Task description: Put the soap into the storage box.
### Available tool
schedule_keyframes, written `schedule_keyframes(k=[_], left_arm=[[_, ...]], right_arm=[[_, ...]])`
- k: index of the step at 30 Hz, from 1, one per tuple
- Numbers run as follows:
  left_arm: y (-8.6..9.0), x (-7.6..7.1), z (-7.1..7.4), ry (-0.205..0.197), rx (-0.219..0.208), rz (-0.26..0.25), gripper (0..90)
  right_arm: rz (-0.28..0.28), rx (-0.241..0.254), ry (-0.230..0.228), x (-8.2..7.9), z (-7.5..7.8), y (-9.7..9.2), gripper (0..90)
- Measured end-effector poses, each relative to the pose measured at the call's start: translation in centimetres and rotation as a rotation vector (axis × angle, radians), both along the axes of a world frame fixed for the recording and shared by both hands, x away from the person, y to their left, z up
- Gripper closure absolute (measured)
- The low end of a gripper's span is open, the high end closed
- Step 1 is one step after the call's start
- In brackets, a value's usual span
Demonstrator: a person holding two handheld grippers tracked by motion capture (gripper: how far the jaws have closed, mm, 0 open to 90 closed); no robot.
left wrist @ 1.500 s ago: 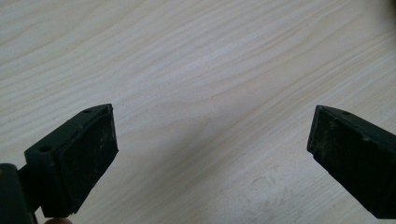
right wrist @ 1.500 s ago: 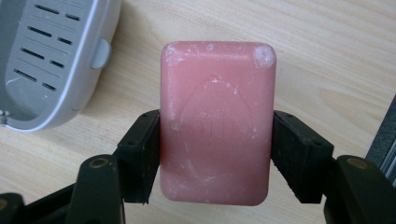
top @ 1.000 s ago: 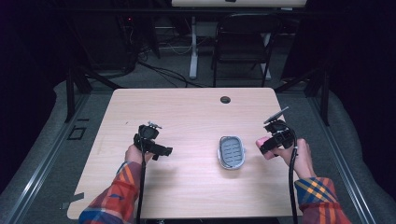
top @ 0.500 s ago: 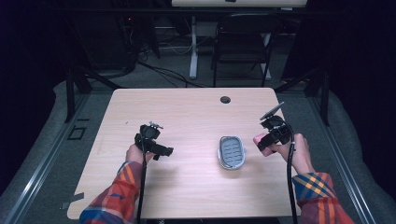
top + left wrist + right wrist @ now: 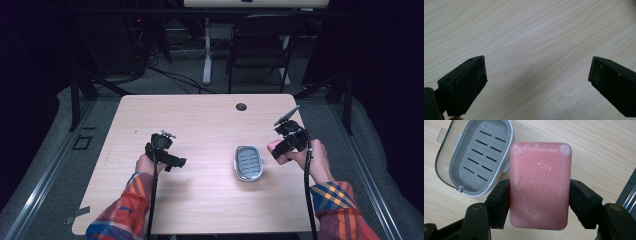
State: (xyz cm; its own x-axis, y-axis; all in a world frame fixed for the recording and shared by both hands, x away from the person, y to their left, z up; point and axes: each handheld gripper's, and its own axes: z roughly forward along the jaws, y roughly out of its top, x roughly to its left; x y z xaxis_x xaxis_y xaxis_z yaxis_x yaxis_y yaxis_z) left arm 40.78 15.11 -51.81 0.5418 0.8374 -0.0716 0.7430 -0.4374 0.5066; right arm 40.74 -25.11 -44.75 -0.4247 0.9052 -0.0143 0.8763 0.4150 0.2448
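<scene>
Right gripper [image 5: 278, 148] jaws clamp pink soap [image 5: 539, 185] beside the dish [image 5: 248, 163] — left gripper [image 5: 170, 161] jaws apart, low over table [image 5: 200, 115].

Tabletop [image 5: 529, 37]: pale wood-grain laminate, smooth, matt. Soap bar [image 5: 539, 185]: pink, waxy, scuffed with white residue, faint embossed stamp. Soap dish [image 5: 477, 155]: grey plastic, slotted, satin finish, clear glossy rim. Jaws: black, matt, pads rough and dusty. Sleeves [image 5: 127, 210]: plaid cloth.
</scene>
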Motion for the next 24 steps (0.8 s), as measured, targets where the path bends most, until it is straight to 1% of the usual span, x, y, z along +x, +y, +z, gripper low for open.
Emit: schedule_keyframes(k=[1, 2, 3, 4, 5, 6, 7, 9, 10, 11, 13, 15, 16, 19, 24], left_arm=[[0.0, 0.0, 0.0, 0.0, 0.0, 0.001, 1.7], [0.0, 0.0, 0.0, -0.001, -0.001, 0.002, 1.8], [0.0, 0.0, 0.0, -0.001, -0.001, 0.002, 1.8], [0.0, 0.0, 0.0, -0.001, -0.001, 0.002, 1.7], [0.0, 0.0, 0.0, 0.0, -0.001, 0.0, 1.8], [0.0, 0.0, 0.0, 0.0, -0.001, -0.001, 1.8], [0.0, -0.1, 0.0, 0.001, -0.002, -0.001, 1.8], [0.0, -0.1, 0.0, 0.002, -0.003, 0.0, 1.8], [0.0, 0.0, 0.0, 0.002, -0.002, -0.001, 1.8], [0.0, 0.0, 0.0, 0.002, -0.002, -0.001, 1.8], [0.0, -0.1, 0.0, 0.003, -0.003, -0.002, 1.8], [0.0, -0.1, 0.0, 0.005, -0.005, -0.002, 1.8], [0.0, -0.1, 0.0, 0.004, -0.006, -0.003, 1.9], [0.0, -0.1, 0.0, 0.005, -0.007, -0.004, 1.9], [0.0, -0.1, 0.0, 0.007, -0.011, -0.007, 1.8]], right_arm=[[0.001, 0.001, -0.005, 0.0, 0.0, 0.1, 36.8], [0.007, -0.002, 0.001, 0.0, 0.1, 0.2, 36.8], [0.009, -0.004, -0.005, 0.0, 0.2, 0.3, 36.8], [0.015, -0.009, -0.001, 0.1, 0.3, 0.4, 36.8], [0.008, -0.002, -0.017, 0.0, 0.2, 0.6, 36.8], [0.016, -0.004, -0.007, 0.0, 0.3, 0.8, 36.8], [0.012, -0.001, -0.014, 0.0, 0.3, 0.9, 36.8], [0.025, -0.007, -0.009, 0.0, 0.4, 1.3, 36.8], [0.032, -0.006, -0.014, 0.0, 0.4, 1.4, 36.8], [0.027, -0.001, -0.022, 0.0, 0.4, 1.7, 36.8], [0.038, -0.009, -0.017, 0.1, 0.5, 2.0, 36.8], [0.037, -0.009, -0.022, 0.2, 0.4, 2.5, 36.8], [0.049, -0.012, -0.02, 0.3, 0.4, 2.7, 36.8], [0.058, -0.009, -0.021, 0.4, 0.4, 3.3, 36.8], [0.073, -0.011, -0.011, 0.7, 0.3, 4.2, 36.8]])
